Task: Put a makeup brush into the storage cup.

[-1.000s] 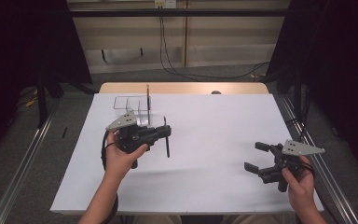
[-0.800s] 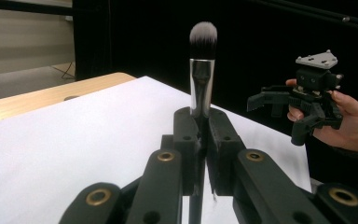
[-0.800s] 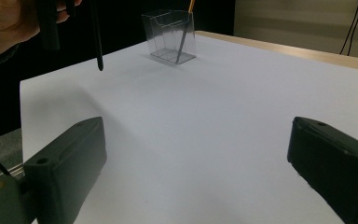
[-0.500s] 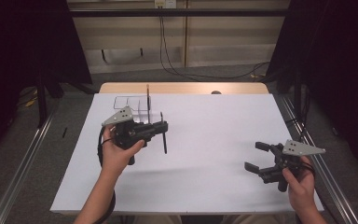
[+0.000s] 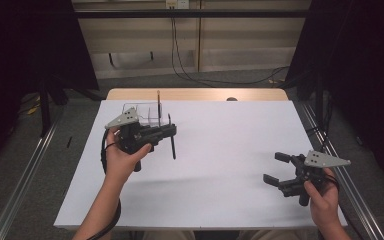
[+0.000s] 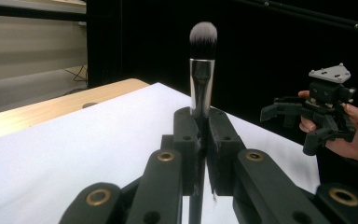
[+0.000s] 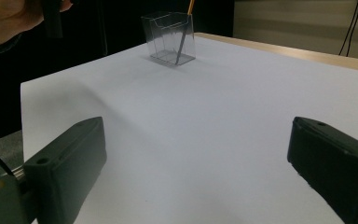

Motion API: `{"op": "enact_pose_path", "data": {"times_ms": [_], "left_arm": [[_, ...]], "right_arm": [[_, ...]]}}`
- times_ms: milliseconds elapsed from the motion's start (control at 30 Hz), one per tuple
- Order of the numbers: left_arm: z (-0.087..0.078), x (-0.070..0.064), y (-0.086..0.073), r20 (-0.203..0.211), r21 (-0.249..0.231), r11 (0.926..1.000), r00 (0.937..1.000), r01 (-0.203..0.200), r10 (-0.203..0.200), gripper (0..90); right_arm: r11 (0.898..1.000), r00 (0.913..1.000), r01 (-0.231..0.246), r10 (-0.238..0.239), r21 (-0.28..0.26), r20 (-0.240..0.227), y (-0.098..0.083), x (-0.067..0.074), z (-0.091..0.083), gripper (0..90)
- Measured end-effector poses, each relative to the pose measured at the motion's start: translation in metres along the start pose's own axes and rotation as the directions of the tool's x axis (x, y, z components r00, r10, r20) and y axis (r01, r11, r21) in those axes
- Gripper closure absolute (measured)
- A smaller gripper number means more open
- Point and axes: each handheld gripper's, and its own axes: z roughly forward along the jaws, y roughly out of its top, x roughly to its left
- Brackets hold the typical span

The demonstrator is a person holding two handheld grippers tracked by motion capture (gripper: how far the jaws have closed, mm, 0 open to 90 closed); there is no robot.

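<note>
White-topped desk point(image 5: 220, 150), bare wood strip along its far edge; grey floor, black curtains both sides, pale wall with cables behind. Left to right: one clear holder point(image 5: 142, 114) near the far-left corner, one pencil point(image 5: 158, 102) standing in it. One left claw point(image 5: 170, 132) just in front of the holder, above the desk, clamped on one brush point(image 6: 203, 65), bristles up in the left gripper view. One right claw point(image 5: 276, 167) near the right edge toward the near corner, jaws wide, nothing between them.
</note>
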Motion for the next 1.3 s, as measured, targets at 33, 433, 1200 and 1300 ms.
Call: {"op": "enact_pose_path", "data": {"times_ms": [33, 433, 1200, 1300], "left_arm": [[0.0, 0.001, 0.001, -0.002, -0.002, 1.0, 1.0, -0.002, 0.002, 83.9], [-0.006, 0.012, 0.012, -0.045, -0.002, 1.0, 0.999, -0.002, 0.001, 83.8], [-0.007, 0.032, 0.028, -0.117, -0.014, 0.9996, 0.9929, -0.023, 0.022, 83.8], [-0.007, 0.035, 0.03, -0.127, -0.019, 0.9995, 0.9917, -0.024, 0.021, 83.8]], "right_arm": [[1.0, 1.0, 0.0, 0.0, 0.0, 0.001, 0.0, 0.0, 0.0, 4.5], [1.0, 1.0, 0.005, -0.005, 0.003, -0.008, 0.001, -0.002, 0.005, 4.5], [1.0, 1.0, -0.003, 0.003, 0.002, -0.001, -0.002, -0.002, -0.001, 4.5], [1.0, 1.0, -0.001, 0.001, 0.001, -0.003, -0.001, -0.002, -0.001, 4.5]]}}
